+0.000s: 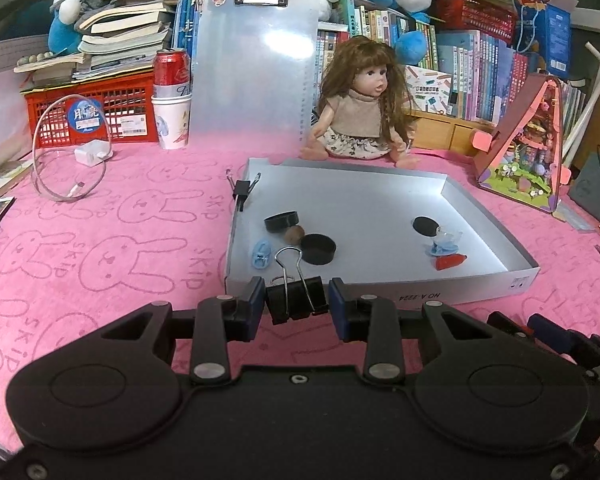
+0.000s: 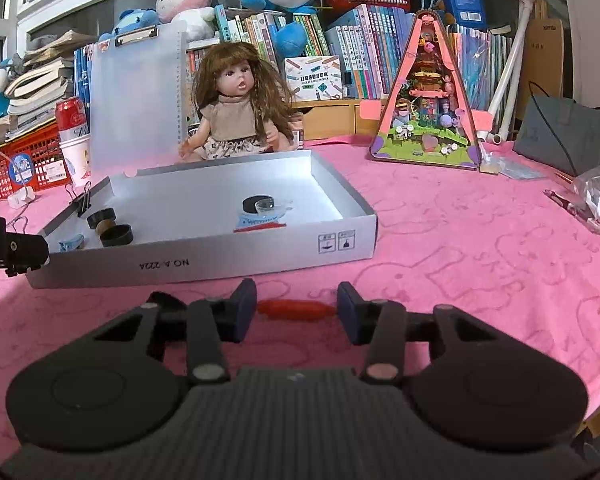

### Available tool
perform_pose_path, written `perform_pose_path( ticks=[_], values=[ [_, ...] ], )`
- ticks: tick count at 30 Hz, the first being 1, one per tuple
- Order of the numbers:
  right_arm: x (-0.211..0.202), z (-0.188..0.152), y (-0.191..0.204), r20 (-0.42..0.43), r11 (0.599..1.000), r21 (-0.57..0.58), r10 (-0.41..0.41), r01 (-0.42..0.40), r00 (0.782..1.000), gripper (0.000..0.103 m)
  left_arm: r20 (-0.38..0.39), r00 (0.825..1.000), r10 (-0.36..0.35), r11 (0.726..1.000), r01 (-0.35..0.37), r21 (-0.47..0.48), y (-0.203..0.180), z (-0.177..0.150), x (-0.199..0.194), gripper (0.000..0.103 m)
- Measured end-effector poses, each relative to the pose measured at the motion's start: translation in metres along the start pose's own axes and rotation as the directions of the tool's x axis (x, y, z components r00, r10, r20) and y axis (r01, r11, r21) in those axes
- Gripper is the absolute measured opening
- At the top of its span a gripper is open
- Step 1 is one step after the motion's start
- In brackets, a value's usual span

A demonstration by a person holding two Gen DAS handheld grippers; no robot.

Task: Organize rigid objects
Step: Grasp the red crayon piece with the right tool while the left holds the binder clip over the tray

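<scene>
A white shallow box [image 1: 380, 300] [image 2: 204, 264] lies on the pink cloth. It holds black caps [image 1: 318, 249], a brown nut [image 1: 293, 234], a blue clip [image 1: 261, 255], a small clear-and-blue piece [image 1: 444, 242] and a red piece [image 1: 450, 262]. My left gripper [image 1: 297, 300] is shut on a black binder clip [image 1: 296, 298] just in front of the box's near wall. My right gripper [image 2: 297, 307] is shut on a red oblong object [image 2: 296, 308], held by its ends just in front of the box. A second binder clip [image 1: 242, 190] is clipped on the box's left wall.
A doll [image 1: 358, 104] sits behind the box beside a clear clipboard [image 1: 256, 72]. A can in a paper cup [image 1: 172, 100] and a red crate [image 1: 92, 114] stand at the back left. A pink triangular toy house [image 2: 428, 96] stands at the back right. A charger with cable [image 1: 88, 156] lies at left.
</scene>
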State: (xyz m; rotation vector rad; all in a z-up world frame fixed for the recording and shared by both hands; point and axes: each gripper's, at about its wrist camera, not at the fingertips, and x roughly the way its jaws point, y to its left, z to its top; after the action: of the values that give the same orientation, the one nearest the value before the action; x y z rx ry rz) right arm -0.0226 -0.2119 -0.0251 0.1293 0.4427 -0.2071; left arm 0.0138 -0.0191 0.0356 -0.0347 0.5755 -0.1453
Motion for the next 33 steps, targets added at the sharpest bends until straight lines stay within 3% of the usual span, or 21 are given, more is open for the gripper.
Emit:
perform_pose_path(
  ticks=[8,19,25,33],
  values=[
    [-0.001,0.025,-0.017,0.031,1.000,-0.003,0.023,-0.023,0.999,0.050,0.010,1.000,-0.015,1.000,0.015,0.001,-0.004,0.014,0.010,0.033],
    [0.035,0.068,-0.022,0.013,0.997,0.008,0.075,-0.075,0.997,0.051,0.015,0.999,-0.031,0.999,0.031,-0.022,-0.003,0.056,0.044,0.033],
    [0.065,0.089,-0.018,-0.019,0.994,-0.001,0.109,-0.109,0.994,0.051,-0.027,1.000,-0.008,1.000,0.007,-0.029,-0.001,0.076,0.081,0.033],
    [0.094,0.093,-0.012,-0.068,0.992,-0.014,0.121,-0.123,0.990,0.051,-0.037,0.998,0.042,0.999,-0.043,-0.018,0.001,0.083,0.113,0.033]
  ],
)
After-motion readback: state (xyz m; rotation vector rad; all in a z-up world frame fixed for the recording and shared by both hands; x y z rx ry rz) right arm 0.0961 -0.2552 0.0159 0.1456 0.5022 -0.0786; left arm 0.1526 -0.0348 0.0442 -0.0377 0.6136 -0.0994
